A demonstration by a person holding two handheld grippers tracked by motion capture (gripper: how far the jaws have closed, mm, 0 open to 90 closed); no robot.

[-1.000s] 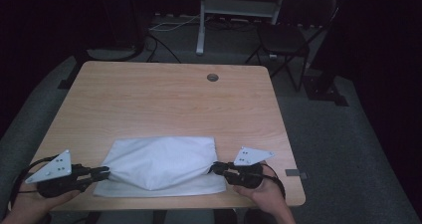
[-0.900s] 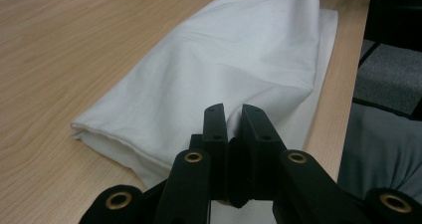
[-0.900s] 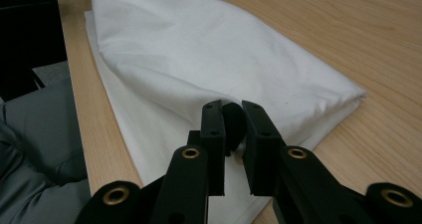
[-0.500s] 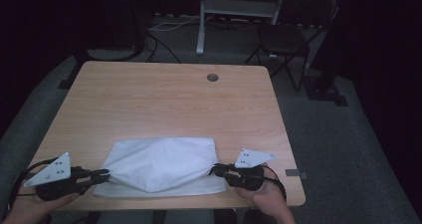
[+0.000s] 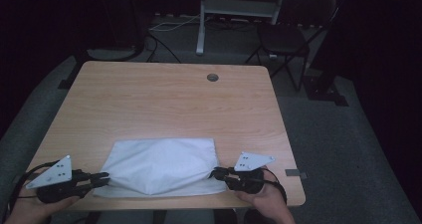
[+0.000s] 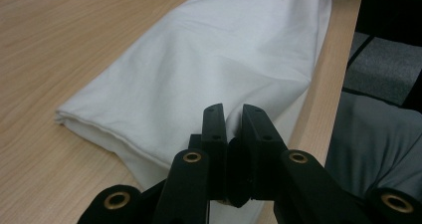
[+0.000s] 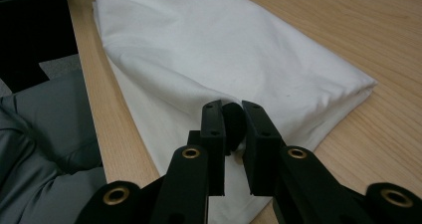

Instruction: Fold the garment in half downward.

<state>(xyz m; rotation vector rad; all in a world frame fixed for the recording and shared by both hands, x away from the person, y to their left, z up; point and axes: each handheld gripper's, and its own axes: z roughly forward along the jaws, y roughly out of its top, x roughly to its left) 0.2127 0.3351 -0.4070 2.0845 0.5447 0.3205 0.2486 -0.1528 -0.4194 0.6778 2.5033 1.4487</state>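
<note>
A white cloth [image 5: 161,167], folded into a rough rectangle, lies flat on the wooden table [image 5: 174,99] close to its near edge. My left gripper [image 5: 103,176] is at the cloth's left end and is shut on its corner. The left gripper view shows white fabric [image 6: 214,50] pinched between the nearly closed jaws of the left gripper [image 6: 234,112]. My right gripper [image 5: 216,173] is shut on the cloth's right end. In the right gripper view the right gripper [image 7: 233,107] has its jaws close together with a fold of the cloth [image 7: 224,45] drawn up to them.
A round cable hole [image 5: 213,77] sits near the table's far edge. Behind the table stand a black chair [image 5: 283,35] and a metal stand [image 5: 201,20] with cables on the floor. The table's near edge runs just under the cloth.
</note>
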